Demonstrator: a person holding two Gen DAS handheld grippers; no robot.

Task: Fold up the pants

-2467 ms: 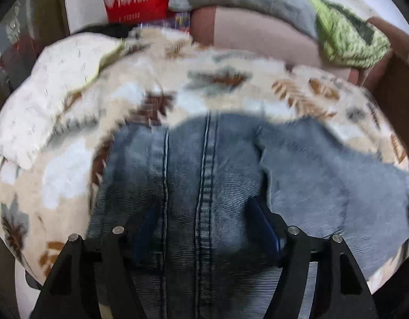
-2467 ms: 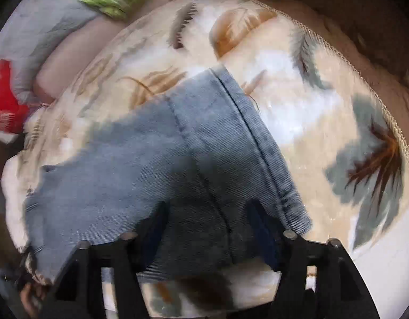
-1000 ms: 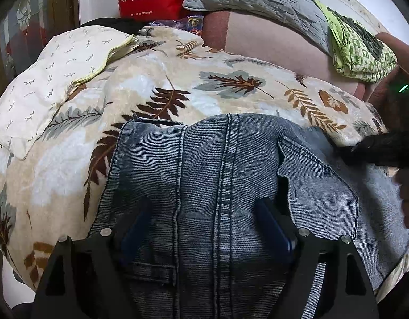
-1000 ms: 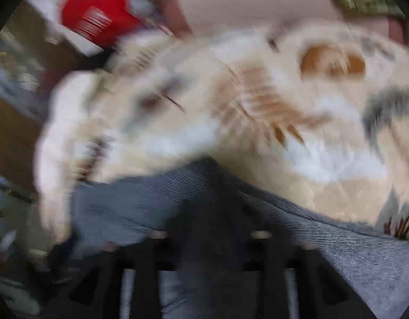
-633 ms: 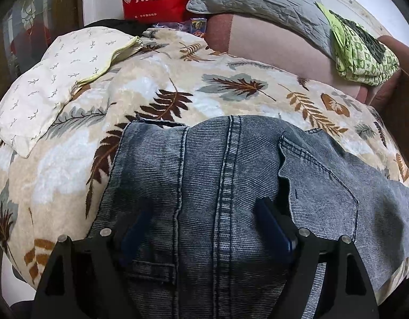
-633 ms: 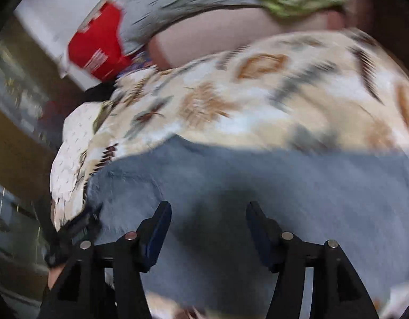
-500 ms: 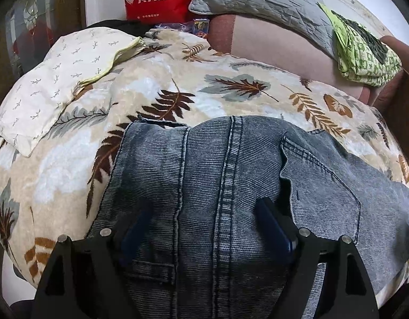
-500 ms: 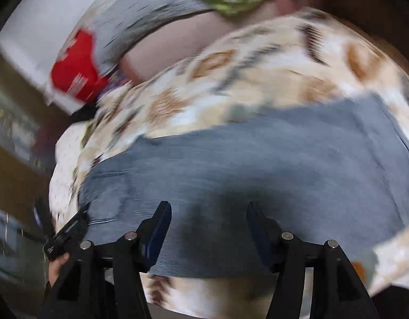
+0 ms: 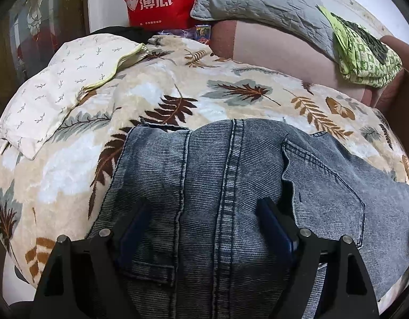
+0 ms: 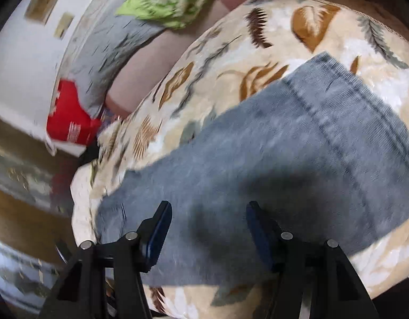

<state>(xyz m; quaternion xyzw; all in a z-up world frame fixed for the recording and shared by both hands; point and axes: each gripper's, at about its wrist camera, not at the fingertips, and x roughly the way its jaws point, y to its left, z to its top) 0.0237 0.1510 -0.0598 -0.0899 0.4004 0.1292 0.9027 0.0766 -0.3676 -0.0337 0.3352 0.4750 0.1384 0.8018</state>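
While the left gripper hovered released, its 2 fingers spread above the jeans, those lay flat on the leaf-print blanket. Seen from the right wrist, the right gripper hung released over the blurred jeans, gripping nothing.

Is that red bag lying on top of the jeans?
No, the red bag stands far behind the jeans, beyond the leaf-print blanket.

Left gripper jaws spread over jeans, leaf-print blanket beneath
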